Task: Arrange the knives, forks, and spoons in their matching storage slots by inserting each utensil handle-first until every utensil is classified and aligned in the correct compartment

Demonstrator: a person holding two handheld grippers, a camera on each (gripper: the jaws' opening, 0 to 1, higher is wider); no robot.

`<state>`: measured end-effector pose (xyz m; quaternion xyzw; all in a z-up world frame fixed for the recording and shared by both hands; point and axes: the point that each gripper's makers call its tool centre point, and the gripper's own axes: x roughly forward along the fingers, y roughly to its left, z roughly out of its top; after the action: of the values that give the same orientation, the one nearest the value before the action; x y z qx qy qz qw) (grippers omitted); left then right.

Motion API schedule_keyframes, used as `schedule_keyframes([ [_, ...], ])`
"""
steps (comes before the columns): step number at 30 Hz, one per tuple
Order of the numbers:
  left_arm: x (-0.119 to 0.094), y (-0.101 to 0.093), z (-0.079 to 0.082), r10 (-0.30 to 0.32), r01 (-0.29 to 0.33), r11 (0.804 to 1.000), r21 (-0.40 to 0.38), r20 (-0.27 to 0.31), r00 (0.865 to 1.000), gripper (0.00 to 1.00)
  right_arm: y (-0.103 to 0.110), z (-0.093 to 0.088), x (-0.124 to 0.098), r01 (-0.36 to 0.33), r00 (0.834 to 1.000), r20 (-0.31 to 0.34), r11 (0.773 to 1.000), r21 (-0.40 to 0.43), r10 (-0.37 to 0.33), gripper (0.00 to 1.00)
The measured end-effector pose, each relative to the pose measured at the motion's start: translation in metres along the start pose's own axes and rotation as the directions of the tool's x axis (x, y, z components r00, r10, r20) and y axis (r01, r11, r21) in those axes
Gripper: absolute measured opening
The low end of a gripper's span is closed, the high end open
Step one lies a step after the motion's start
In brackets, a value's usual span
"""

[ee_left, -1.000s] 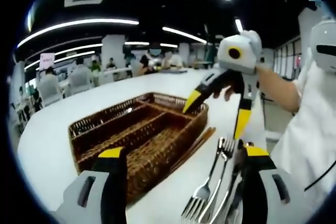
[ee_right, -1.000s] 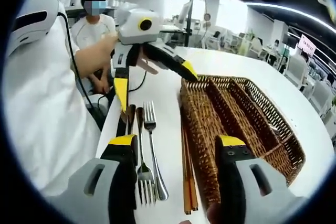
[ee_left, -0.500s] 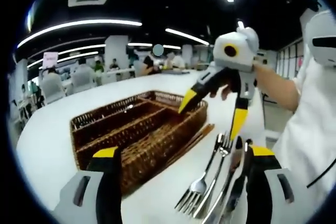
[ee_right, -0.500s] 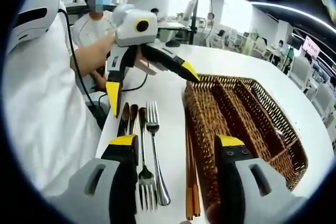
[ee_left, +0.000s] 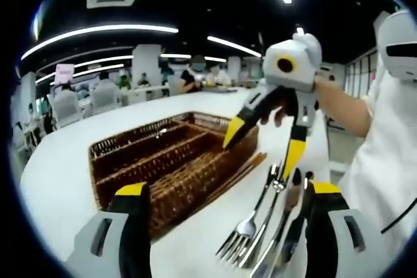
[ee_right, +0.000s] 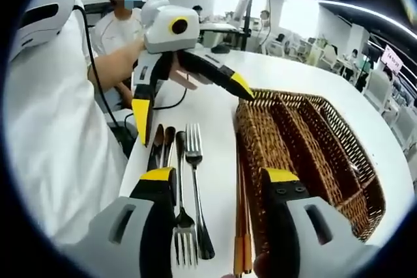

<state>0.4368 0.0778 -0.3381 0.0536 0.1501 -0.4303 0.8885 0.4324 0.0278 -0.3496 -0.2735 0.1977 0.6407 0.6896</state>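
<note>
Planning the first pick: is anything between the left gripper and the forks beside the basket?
Nothing visible. The left gripper hangs open above the silver metal forks, which lie on the bare white table beside the brown wicker basket; only air lies between them.

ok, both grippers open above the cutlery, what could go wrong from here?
1. The forks lie packed against dark-handled utensils; the left gripper, jaws wide, could pinch two at once.
2. The chopsticks lie tight against the wicker tray wall, so a jaw may catch the weave.
3. The right gripper hangs over the same pile; the two could collide.
</note>
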Motion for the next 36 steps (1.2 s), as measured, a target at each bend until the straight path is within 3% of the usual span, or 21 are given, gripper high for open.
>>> schedule_keyframes([
  [18, -0.004, 0.002, -0.004, 0.007, -0.007, 1.000, -0.012, 0.004, 1.000, 0.99, 0.013, -0.007, 0.020, -0.044, 0.996, -0.076, 0.998, -0.036, 0.041, 0.40],
  [36, -0.002, -0.002, -0.005, 0.006, -0.006, 1.000, -0.009, -0.007, 1.000, 0.99, 0.025, -0.018, 0.033, -0.084, 0.983, -0.165, 0.995, -0.056, 0.074, 0.18],
])
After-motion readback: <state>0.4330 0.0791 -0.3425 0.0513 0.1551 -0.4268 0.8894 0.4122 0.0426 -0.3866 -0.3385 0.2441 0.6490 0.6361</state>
